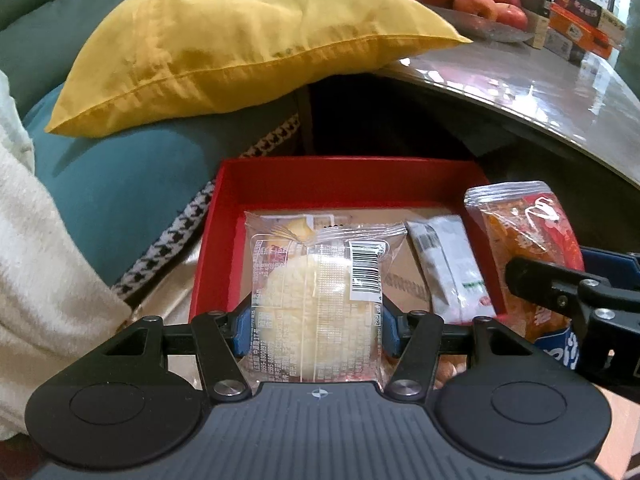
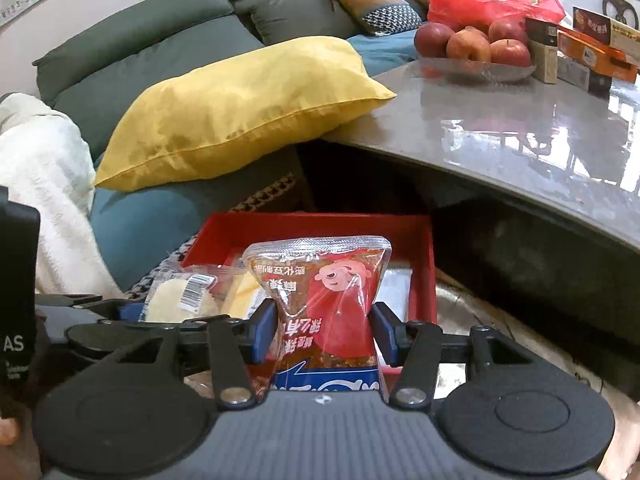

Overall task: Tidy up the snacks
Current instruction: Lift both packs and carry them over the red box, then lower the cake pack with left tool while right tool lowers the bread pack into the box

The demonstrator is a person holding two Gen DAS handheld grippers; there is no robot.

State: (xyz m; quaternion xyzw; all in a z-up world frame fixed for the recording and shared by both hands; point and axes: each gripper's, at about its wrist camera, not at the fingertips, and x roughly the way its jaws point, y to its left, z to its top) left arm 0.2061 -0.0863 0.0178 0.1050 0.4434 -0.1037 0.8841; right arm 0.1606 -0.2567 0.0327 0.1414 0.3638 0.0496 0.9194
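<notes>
The left gripper (image 1: 316,320) is clamped on a clear cake packet (image 1: 316,300), held over the near edge of the red box (image 1: 340,176). Just beside it, the right gripper (image 2: 324,332) pinches a red snack pouch (image 2: 324,292) at its waist, above the box's right side. A white sachet (image 1: 448,268) lies inside the box. Beyond it, a yellow pillow (image 2: 240,116) rests on the sofa (image 2: 132,52), its corner touching the grey table (image 2: 500,128), where a dish of apples (image 2: 476,46) stands.
</notes>
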